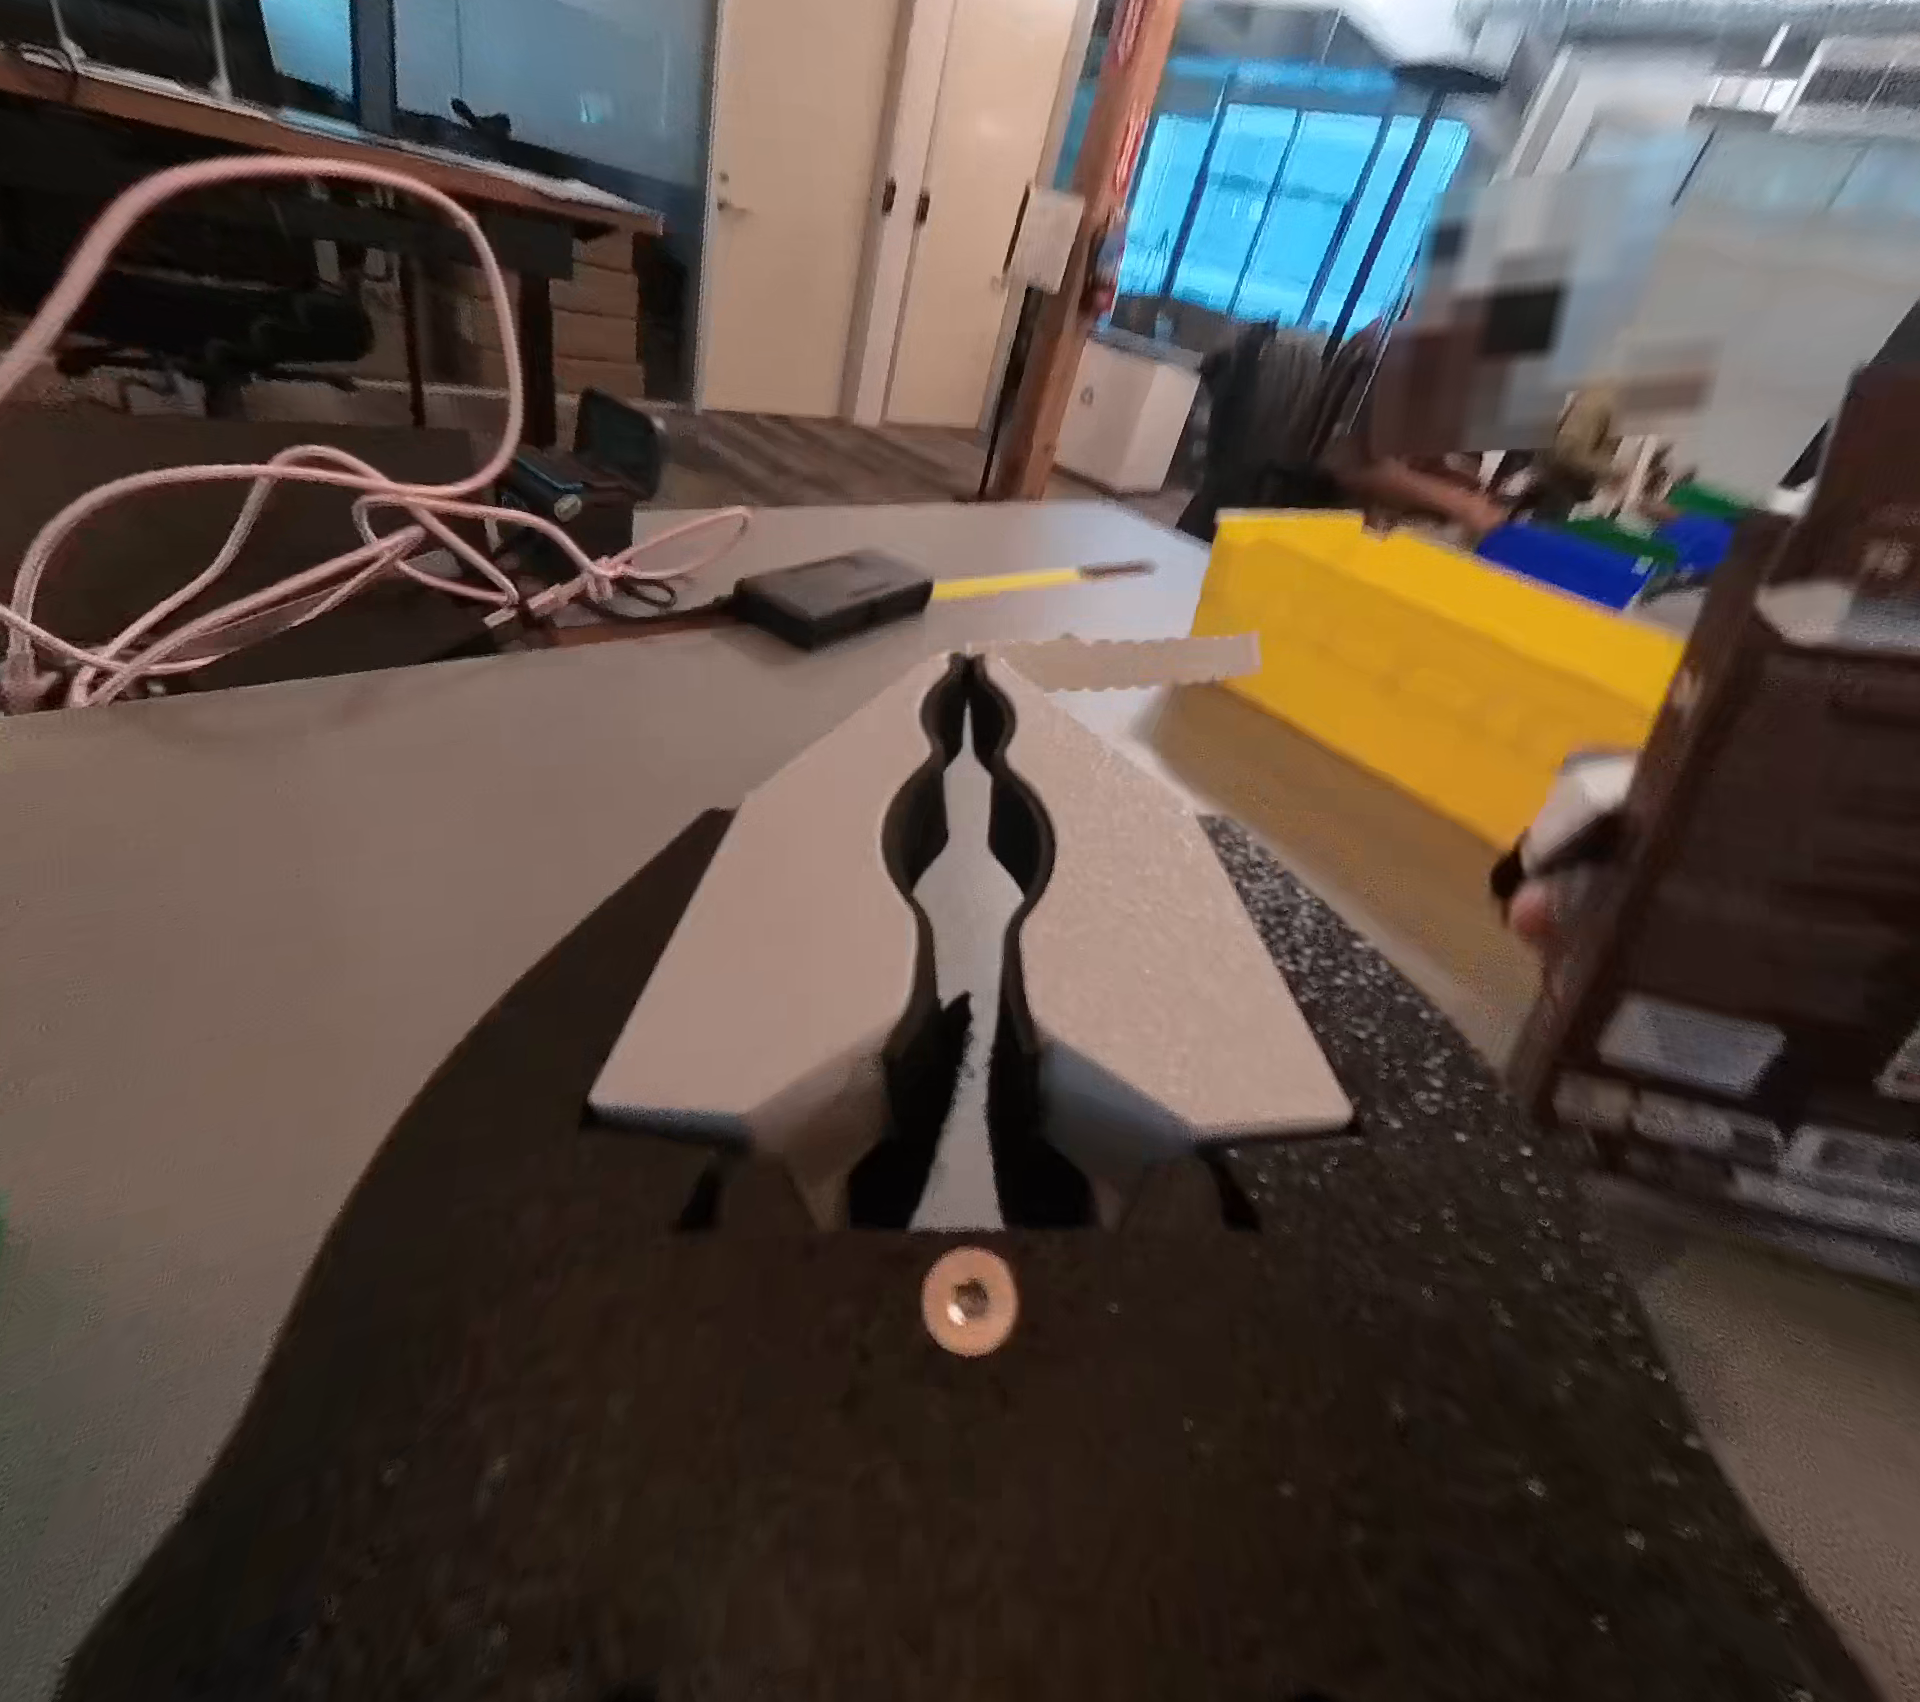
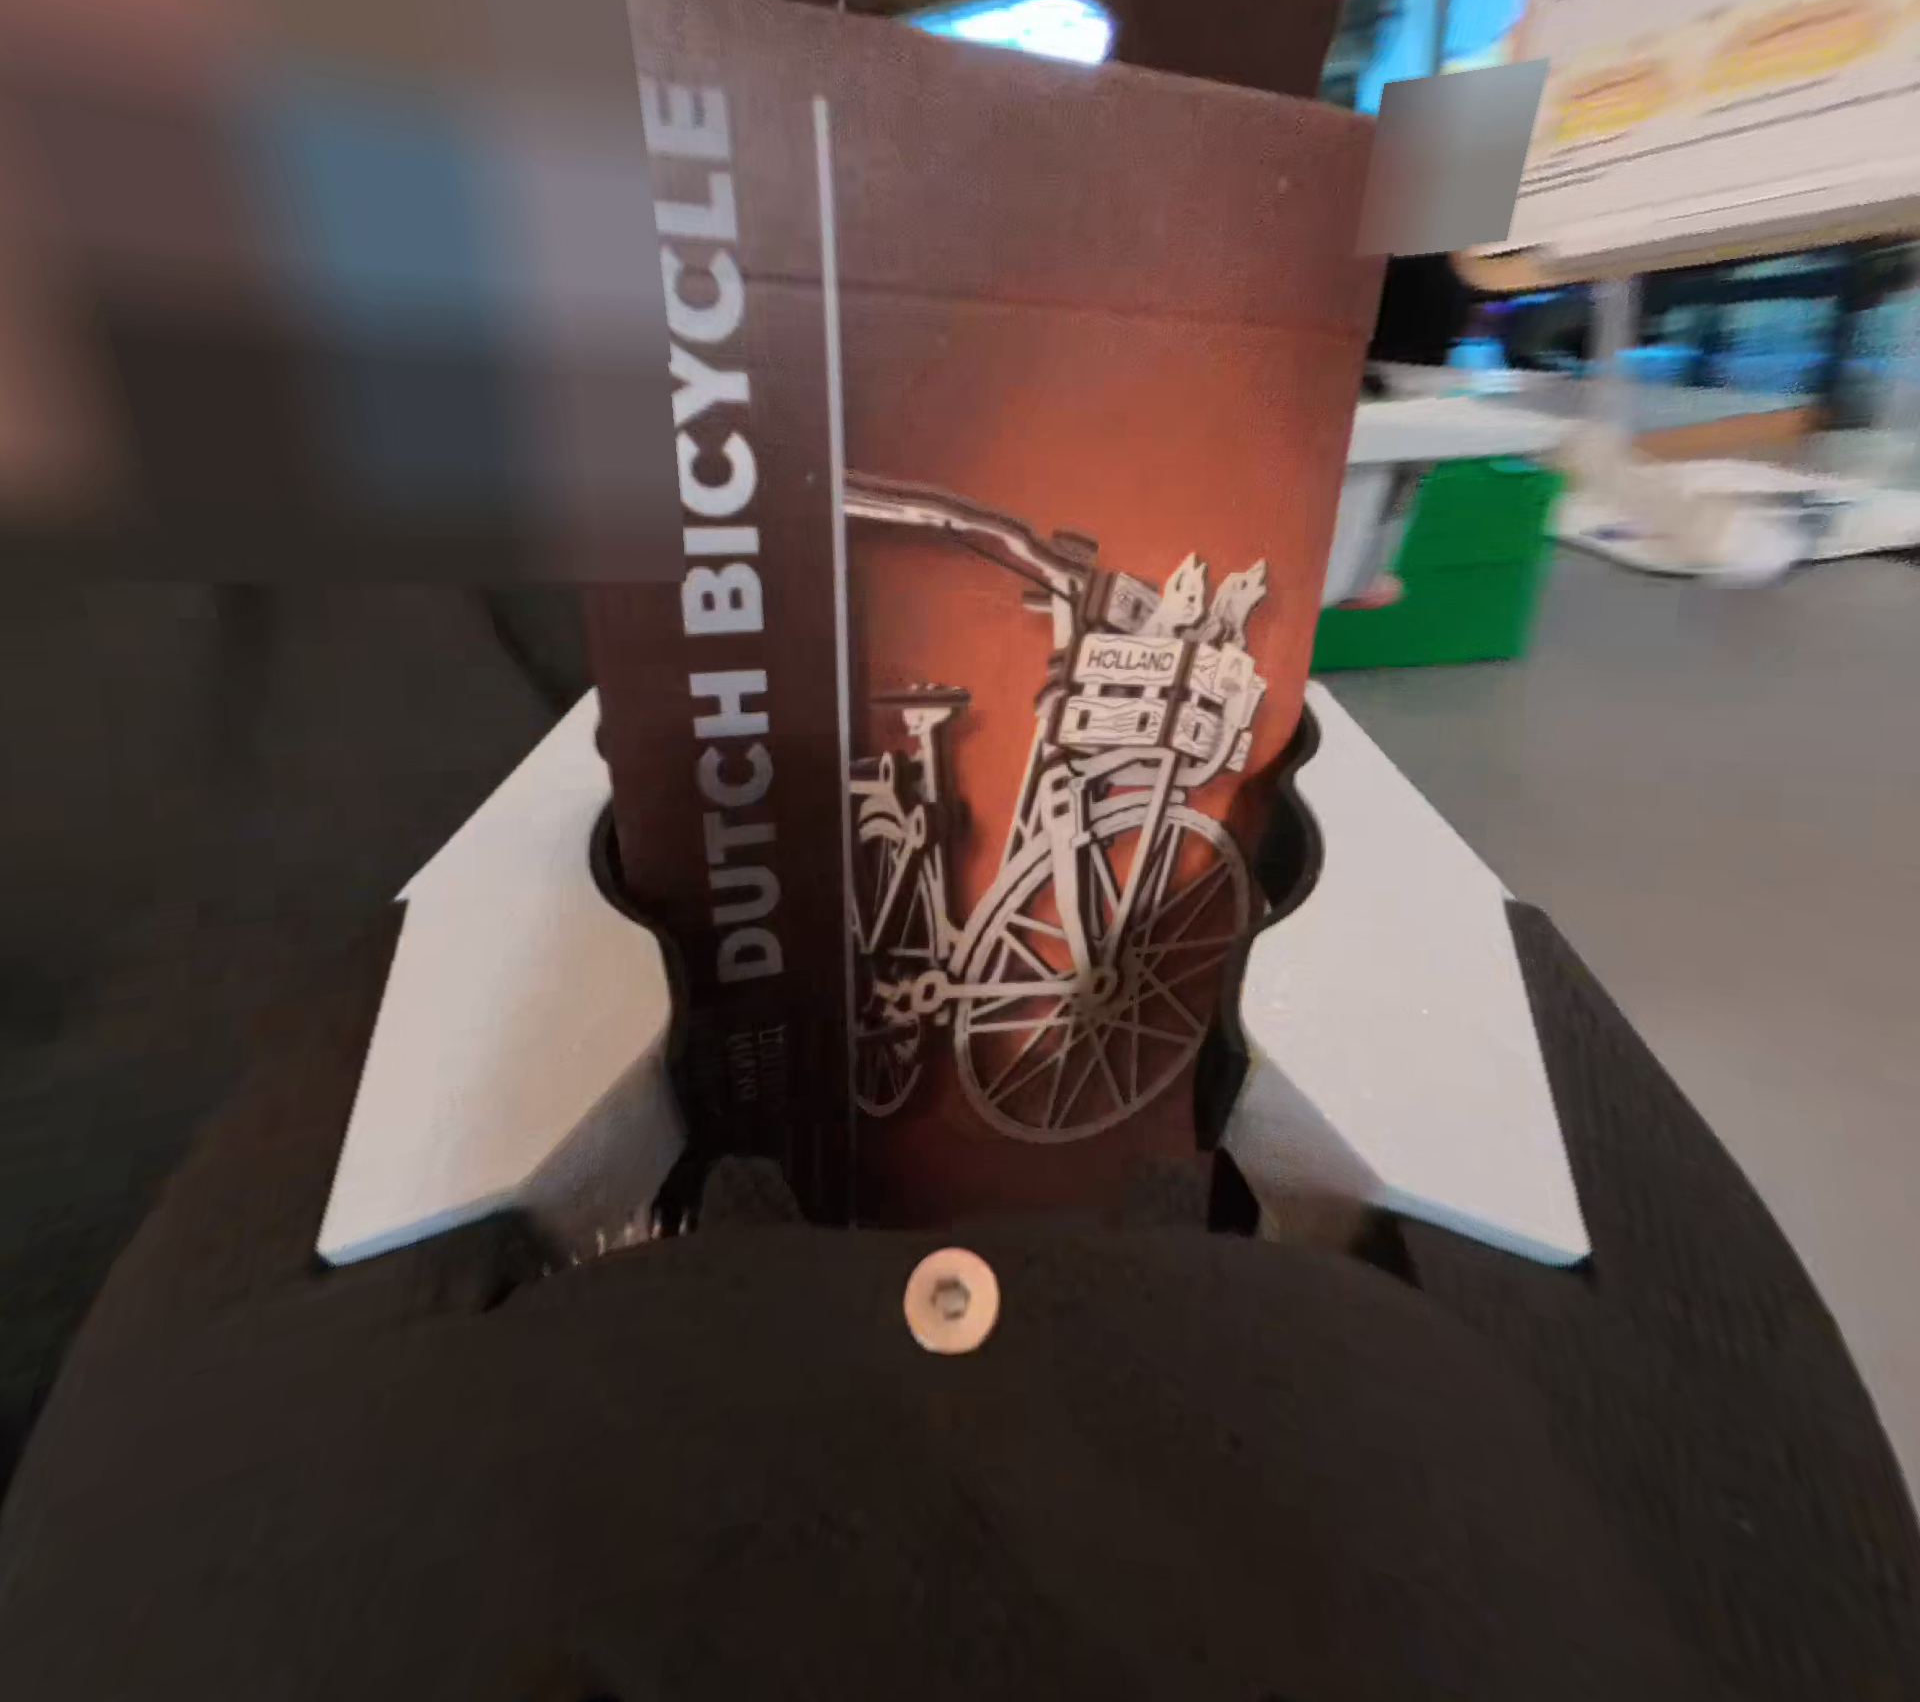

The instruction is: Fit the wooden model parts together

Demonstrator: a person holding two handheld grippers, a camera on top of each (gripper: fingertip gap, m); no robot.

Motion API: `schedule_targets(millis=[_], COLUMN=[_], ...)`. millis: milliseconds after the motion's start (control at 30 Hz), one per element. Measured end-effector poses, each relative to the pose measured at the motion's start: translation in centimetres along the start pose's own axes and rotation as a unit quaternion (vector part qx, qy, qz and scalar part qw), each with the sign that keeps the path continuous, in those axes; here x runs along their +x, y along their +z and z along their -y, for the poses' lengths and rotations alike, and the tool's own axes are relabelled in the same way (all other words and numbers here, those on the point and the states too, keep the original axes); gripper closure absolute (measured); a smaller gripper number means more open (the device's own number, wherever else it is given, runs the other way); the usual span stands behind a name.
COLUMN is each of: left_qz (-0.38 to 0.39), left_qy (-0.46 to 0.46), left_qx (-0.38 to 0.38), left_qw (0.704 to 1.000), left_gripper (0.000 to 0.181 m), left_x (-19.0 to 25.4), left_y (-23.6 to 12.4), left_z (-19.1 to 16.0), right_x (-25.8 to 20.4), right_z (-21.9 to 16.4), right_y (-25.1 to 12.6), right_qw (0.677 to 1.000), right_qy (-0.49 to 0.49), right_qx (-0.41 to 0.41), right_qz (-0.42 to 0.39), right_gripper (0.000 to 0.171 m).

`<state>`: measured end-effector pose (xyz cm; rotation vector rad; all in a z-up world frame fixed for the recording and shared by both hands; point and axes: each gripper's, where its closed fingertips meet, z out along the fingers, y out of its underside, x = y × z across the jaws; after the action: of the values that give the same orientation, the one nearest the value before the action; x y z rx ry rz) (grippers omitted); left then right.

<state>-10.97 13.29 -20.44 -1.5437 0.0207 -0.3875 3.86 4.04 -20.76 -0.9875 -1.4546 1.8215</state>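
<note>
My left gripper (image 1: 966, 667) is shut at its tips on a thin pale wooden strip (image 1: 1132, 660) with a toothed edge. The strip sticks out to the right, above the grey table (image 1: 312, 873). My right gripper (image 2: 956, 717) is shut on a tall brown model kit box (image 2: 1039, 405) with a bicycle picture and holds it upright between both fingers (image 2: 499, 977). The same box shows at the right edge of the left wrist view (image 1: 1766, 821), with a bit of a white finger (image 1: 1569, 811) of the right gripper against it. No other wooden parts show.
A yellow bin (image 1: 1434, 665) stands just beyond the strip, with blue bins (image 1: 1569, 561) behind it. A black device (image 1: 831, 598), a yellow-handled tool (image 1: 1018, 580) and pink cables (image 1: 312, 530) lie at the far left. A green bin (image 2: 1455, 572) stands right of the box.
</note>
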Motion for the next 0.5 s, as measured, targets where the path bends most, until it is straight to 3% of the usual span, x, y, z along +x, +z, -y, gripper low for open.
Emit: schedule_targets(millis=[133,200,267,367,500], left_qz=[-0.027,-0.033,-0.026,-0.030,-0.049], left_qy=[-0.029,-0.060,-0.064,-0.070,-0.064], left_qx=[-0.087,-0.120,-0.130,-0.147,-0.148], left_qw=[0.995,0.990,0.989,0.986,0.986], left_gripper=[0.181,0.181,0.181,0.145,0.097], left_x=[0.7,0.4,-0.1,0.2,1.4], left_y=[0.6,0.7,0.7,0.8,0.9], left_z=[-2.7,-4.0,-4.5,-5.0,-4.7], right_x=[4.2,6.7,8.9,10.6,11.1], right_z=[0.7,0.9,0.8,0.4,0.1], right_y=[-1.9,-3.7,-5.8,-7.7,-8.1], right_qw=[0.975,0.936,0.877,0.796,0.747], right_qy=[-0.118,-0.175,-0.239,-0.312,-0.361], right_qx=[-0.037,-0.073,-0.128,-0.200,-0.243], right_qz=[-0.187,-0.296,-0.398,-0.478,-0.503], right_gripper=[0.051,0.051,0.051,0.050,0.050])
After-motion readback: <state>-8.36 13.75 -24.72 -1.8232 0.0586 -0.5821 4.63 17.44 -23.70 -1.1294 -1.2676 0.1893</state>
